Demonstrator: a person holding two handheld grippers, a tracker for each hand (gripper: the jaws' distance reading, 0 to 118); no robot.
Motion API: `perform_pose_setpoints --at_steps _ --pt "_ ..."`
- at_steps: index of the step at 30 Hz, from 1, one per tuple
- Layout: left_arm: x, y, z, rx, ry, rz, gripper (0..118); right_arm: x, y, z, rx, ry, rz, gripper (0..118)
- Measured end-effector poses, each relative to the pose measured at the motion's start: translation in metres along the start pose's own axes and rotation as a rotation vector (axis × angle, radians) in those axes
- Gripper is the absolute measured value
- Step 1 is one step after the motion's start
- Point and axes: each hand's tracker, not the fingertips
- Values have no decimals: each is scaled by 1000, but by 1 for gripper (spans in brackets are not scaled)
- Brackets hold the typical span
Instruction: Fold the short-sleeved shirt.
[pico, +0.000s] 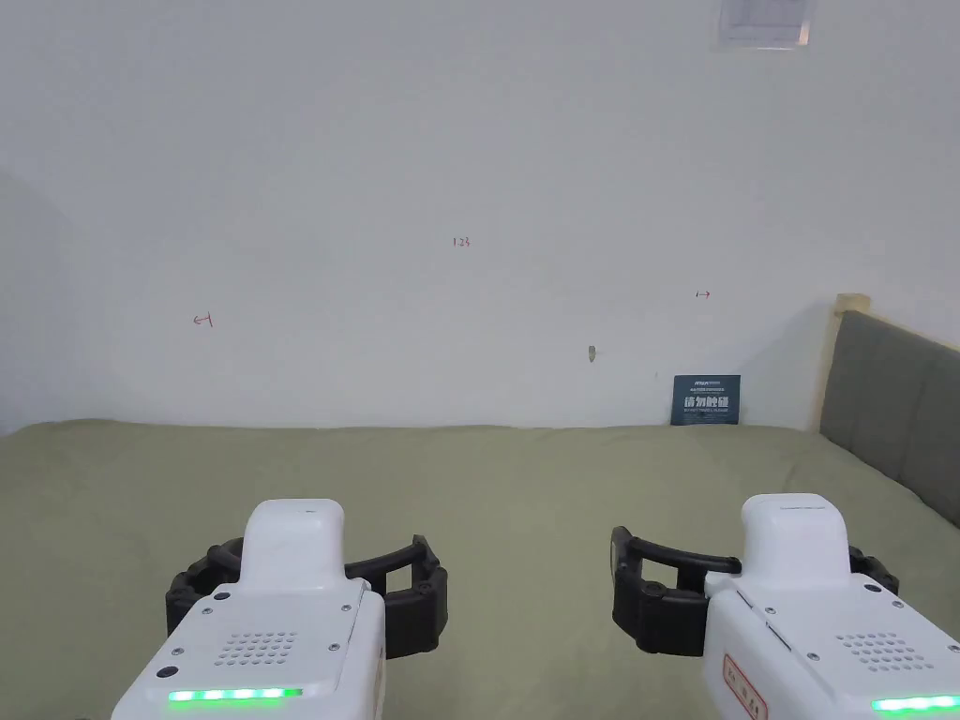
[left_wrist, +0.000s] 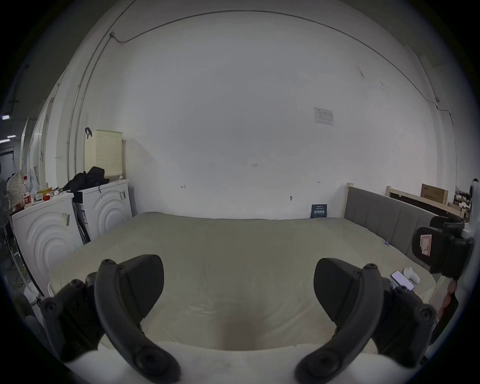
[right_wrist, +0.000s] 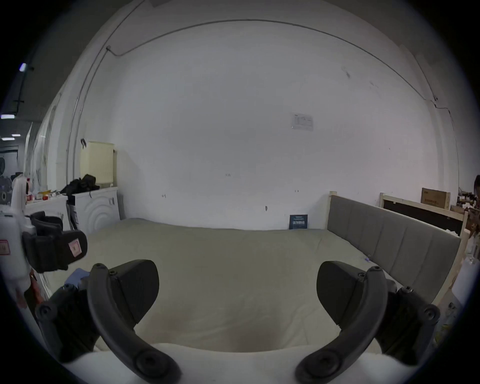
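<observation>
- Head view: the white left gripper with black jaws (pico: 309, 586) and the matching white right gripper (pico: 745, 581) are held level, side by side, above the olive-green bed cover (pico: 487, 487).
- Left gripper view: jaws wide apart, holding nothing; a white phone (left_wrist: 402, 279) lies on the cover.
- Right gripper view: jaws wide apart over bare cover; I cannot tell where the shirt is.
</observation>
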Motion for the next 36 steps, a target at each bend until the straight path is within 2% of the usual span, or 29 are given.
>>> perform_pose_setpoints --at_steps 3,7,10,14,16,26,32,36 --pt "0 1 2 3 1 -3 118 -4 0 -4 -15 -62 15 118" --pt "1 5 4 11 -5 -6 118 -9 -7 -5 -17 -92 56 118" --pt "1 8 5 18 -1 -7 118 -10 -7 -4 -25 -75 42 118" --pt "1 8 6 9 -1 -3 118 -8 -5 -5 -35 -21 -27 118" --pt "0 9 8 10 -1 -9 118 -8 -3 -6 -41 -34 -38 118" --pt "0 9 9 12 -13 -3 118 -15 -1 -13 -90 -92 -14 118" --pt "0 11 11 18 -20 6 118 -5 3 -12 -113 -16 -84 118" --pt "1 10 10 12 -18 5 118 -3 6 -12 -128 -13 -81 118"
